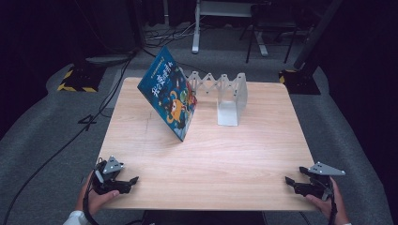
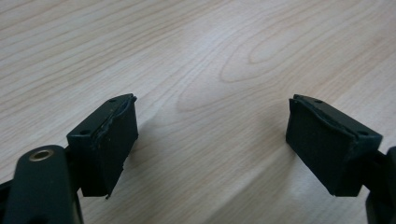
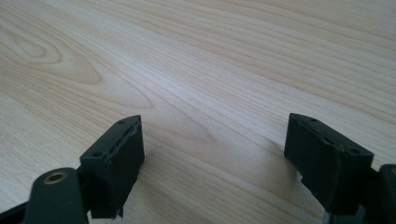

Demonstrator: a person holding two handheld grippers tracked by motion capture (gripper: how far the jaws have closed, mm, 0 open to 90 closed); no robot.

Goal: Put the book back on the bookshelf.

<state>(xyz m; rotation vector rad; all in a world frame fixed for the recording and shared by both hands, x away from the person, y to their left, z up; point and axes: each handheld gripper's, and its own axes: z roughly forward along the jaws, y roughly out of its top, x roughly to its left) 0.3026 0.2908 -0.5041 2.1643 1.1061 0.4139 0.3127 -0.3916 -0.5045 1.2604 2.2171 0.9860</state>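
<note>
At the near left corner of the pale wooden worktop [image 1: 206, 150], the person's left hand [image 1: 96, 199] holds the left tool [image 1: 132, 181] low over the edge, its jaws pointing right, toward the middle of the near edge. The right hand [image 1: 324, 201] holds the right tool [image 1: 287, 181] at the near right corner, jaws pointing left, so the two face each other, well apart. Each tool carries a grey three-cornered plate on top.

In the left gripper view the left tool [image 2: 212, 135] has its jaws spread wide with bare wood grain between the black pads [image 2: 114, 140]. In the right gripper view the right tool [image 3: 215, 144] is likewise wide apart and holds nothing.

The blue picture book with a colourful cartoon cover [image 1: 168, 98] stands far from both tools at the back left of the worktop, tilted, its top leaning to the left and its lower edge on the wood. Just to its right stands a white folding metal book rack [image 1: 225, 93]; the book hides the rack's left end, so whether they touch cannot be told. The cover's print is too small to read. Both forearms are cut off at the bottom of the high view.
</note>
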